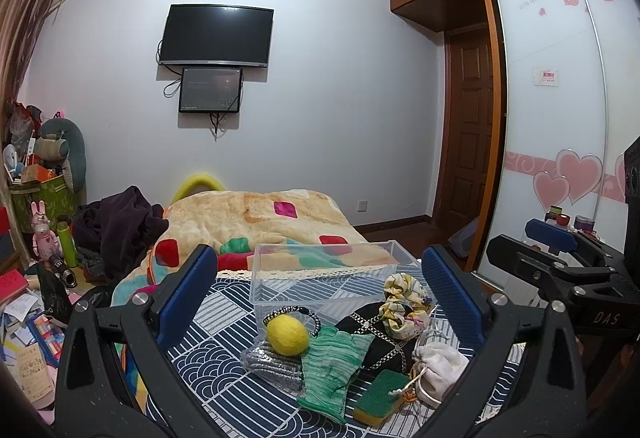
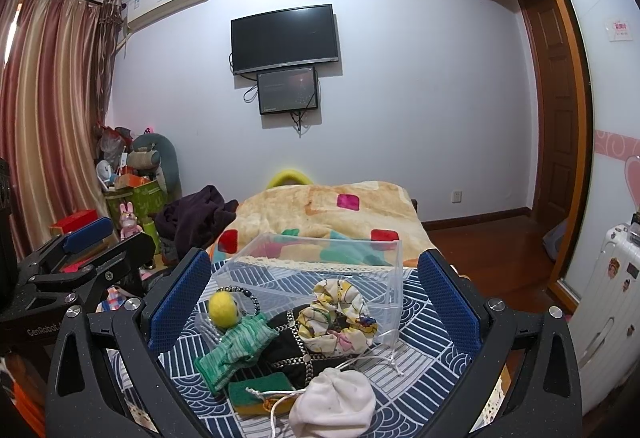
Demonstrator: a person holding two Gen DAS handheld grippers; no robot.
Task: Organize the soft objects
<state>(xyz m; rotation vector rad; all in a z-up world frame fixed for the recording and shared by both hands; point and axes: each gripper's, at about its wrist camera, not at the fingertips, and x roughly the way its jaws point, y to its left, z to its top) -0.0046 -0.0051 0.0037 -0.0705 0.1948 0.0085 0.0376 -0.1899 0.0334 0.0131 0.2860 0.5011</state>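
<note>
On a blue patterned cloth [image 1: 224,394] lies a pile of soft things: a yellow felt ball [image 1: 287,335] [image 2: 224,308], a green knit glove [image 1: 334,366] [image 2: 236,346], a floral scrunchie [image 1: 404,304] [image 2: 338,314], a white drawstring pouch [image 1: 440,364] [image 2: 334,402], a green-and-yellow sponge [image 1: 380,396] [image 2: 260,390] and a black chain-trimmed piece [image 1: 380,338] [image 2: 292,350]. An empty clear plastic box [image 1: 324,270] [image 2: 320,262] stands behind them. My left gripper [image 1: 320,298] is open above the pile. My right gripper [image 2: 314,302] is open above it too.
A bed with a patchwork blanket [image 1: 260,218] lies beyond the box. Dark clothes [image 1: 120,226] and clutter sit at the left. A wardrobe with heart stickers [image 1: 560,118] and a white suitcase [image 2: 608,298] stand at the right. The right gripper shows at the left view's right edge [image 1: 560,258].
</note>
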